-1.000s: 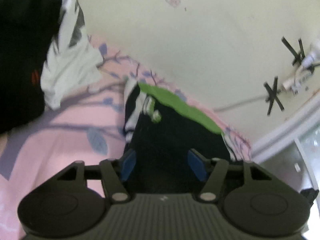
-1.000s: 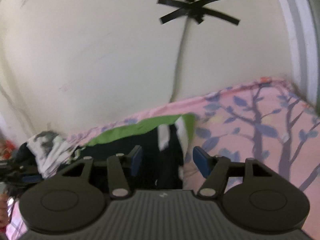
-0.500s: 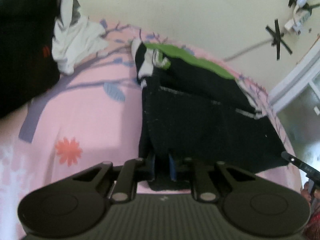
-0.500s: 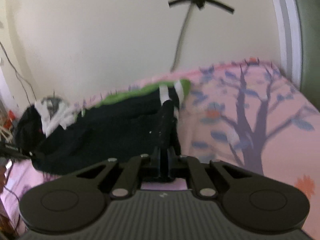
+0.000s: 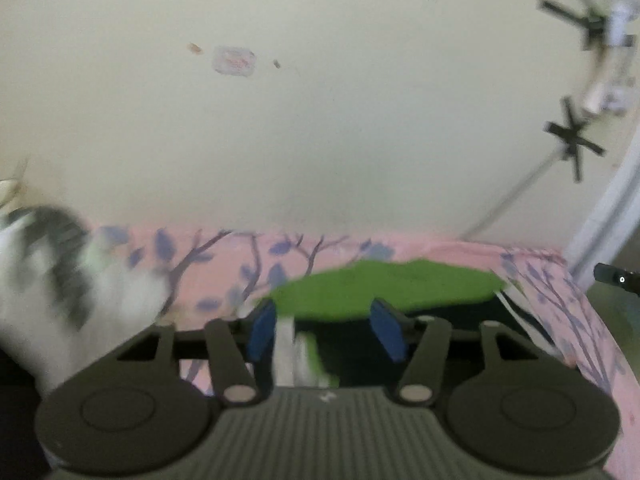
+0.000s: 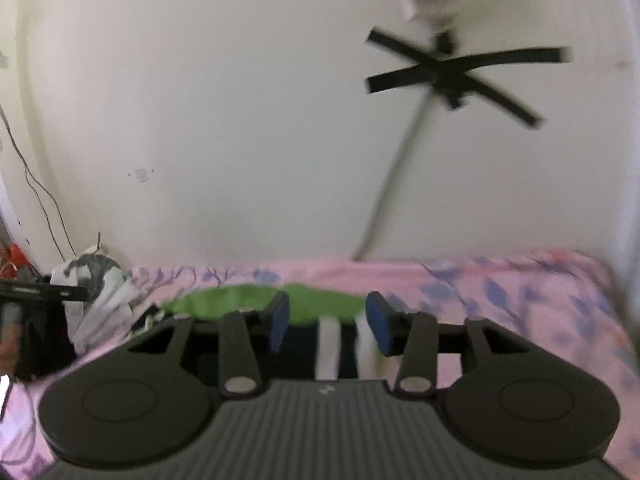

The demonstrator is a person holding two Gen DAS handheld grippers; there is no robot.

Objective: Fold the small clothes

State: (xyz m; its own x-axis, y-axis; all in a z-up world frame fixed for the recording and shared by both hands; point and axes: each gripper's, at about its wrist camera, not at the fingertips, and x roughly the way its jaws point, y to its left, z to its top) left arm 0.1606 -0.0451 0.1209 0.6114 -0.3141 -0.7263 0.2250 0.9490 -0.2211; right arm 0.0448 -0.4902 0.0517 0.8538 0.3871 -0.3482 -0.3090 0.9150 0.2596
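The black shorts (image 5: 448, 312) with a green waistband lie on the pink sheet (image 5: 224, 264) by the wall, one fold seemingly made (more probably remain). Left gripper (image 5: 324, 330) and right gripper (image 6: 328, 322) have just been opening, holding nothing; a white-grey garment (image 5: 48, 280) waits nearby.

Each wrist camera sat low behind its own fingers and faced the cream wall (image 5: 320, 140) across the pink sheet (image 5: 560, 300); the left view looked from the garment's left end, the right from its right end; both shared the green-edged black garment (image 6: 248, 302) close ahead.
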